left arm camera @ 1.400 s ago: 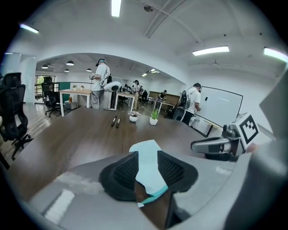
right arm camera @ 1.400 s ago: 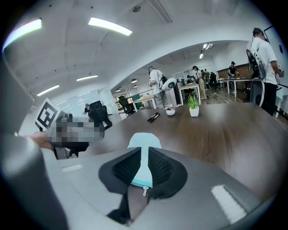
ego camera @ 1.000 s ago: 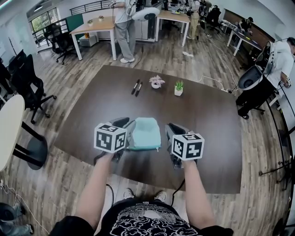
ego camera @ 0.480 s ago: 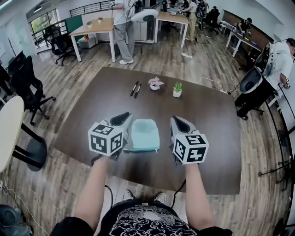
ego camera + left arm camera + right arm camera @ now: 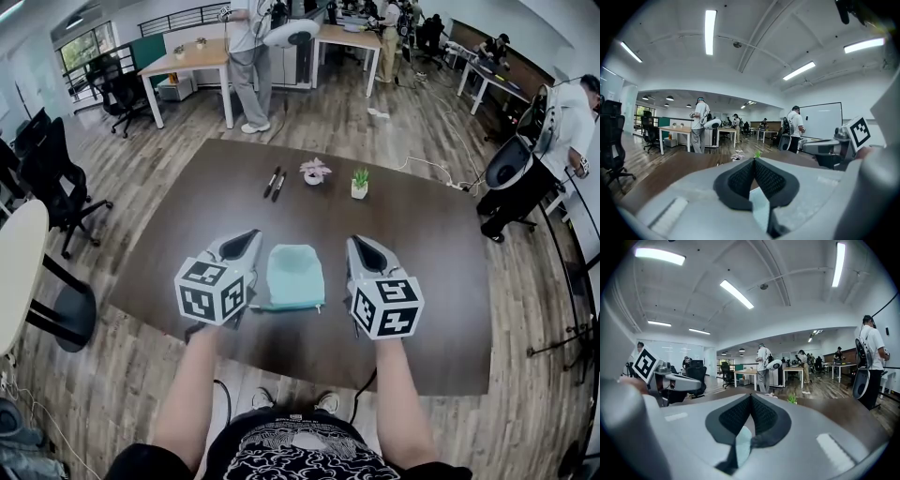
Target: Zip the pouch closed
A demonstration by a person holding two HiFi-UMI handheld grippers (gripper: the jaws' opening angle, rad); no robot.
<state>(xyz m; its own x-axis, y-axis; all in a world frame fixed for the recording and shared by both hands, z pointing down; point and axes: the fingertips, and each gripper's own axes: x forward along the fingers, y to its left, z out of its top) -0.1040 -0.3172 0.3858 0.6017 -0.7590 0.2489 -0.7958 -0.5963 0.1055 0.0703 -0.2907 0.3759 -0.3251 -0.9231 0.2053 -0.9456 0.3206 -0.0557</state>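
A pale teal pouch lies flat on the dark brown table, between my two grippers. My left gripper hovers just left of it, off the table. Its jaws have just been closing and now meet at the tips with nothing between them. My right gripper hovers just right of the pouch, also shut and empty. Below each pair of closed tips a sliver of the pouch shows. Neither gripper touches the pouch. I cannot make out its zipper.
Two dark pens, a small pink flower pot and a small green plant stand at the table's far side. A white round table and office chairs are at the left. People stand further back.
Both grippers have risen from beside the pouch and tilted their noses up. The left one has also drifted slightly left. The pouch has not moved.
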